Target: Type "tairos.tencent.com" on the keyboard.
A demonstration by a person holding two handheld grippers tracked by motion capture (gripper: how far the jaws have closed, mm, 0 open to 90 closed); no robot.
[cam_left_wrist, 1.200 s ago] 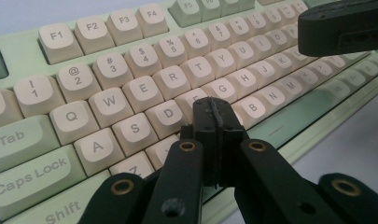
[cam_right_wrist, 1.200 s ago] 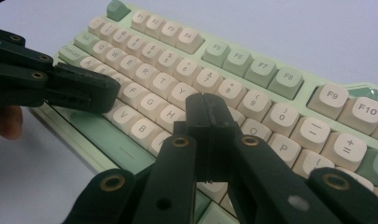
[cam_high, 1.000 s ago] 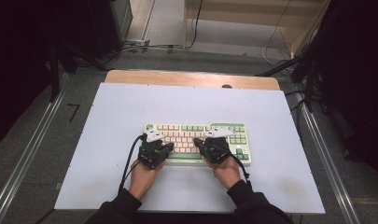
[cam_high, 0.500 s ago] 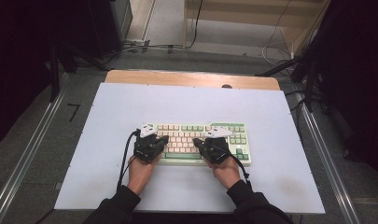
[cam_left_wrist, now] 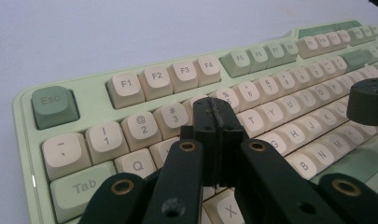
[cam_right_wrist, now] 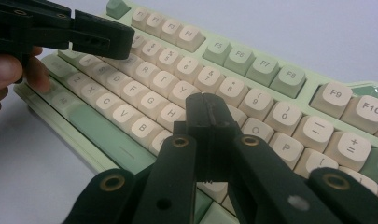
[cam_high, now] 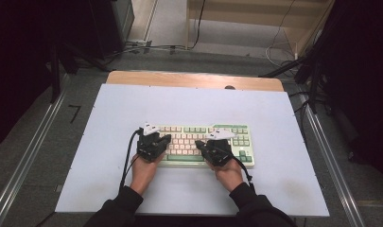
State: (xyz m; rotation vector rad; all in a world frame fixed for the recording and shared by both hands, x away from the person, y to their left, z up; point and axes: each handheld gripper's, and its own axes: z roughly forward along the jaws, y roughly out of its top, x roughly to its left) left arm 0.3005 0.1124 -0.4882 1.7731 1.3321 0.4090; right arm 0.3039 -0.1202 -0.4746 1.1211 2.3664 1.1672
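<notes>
The green-and-cream mechanical keyboard (cam_high: 201, 145) lies near the table's front edge. The left gripper (cam_left_wrist: 215, 122) and right gripper (cam_right_wrist: 208, 115) are both clenched, holding nothing, poised over the letter rows, apparently for typing. Recommend vertical, single-key presses; contact cannot be confirmed.

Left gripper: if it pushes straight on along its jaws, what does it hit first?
Probably the keyboard: the left gripper, jaws shut, angles down at the keys around 4 and 5. Whether it already touches them is unclear.

Item I see: one keyboard (cam_high: 198, 144), pale green case, cream and green keycaps, lying flat, long side parallel to the table's near edge, nearer that edge.
</notes>
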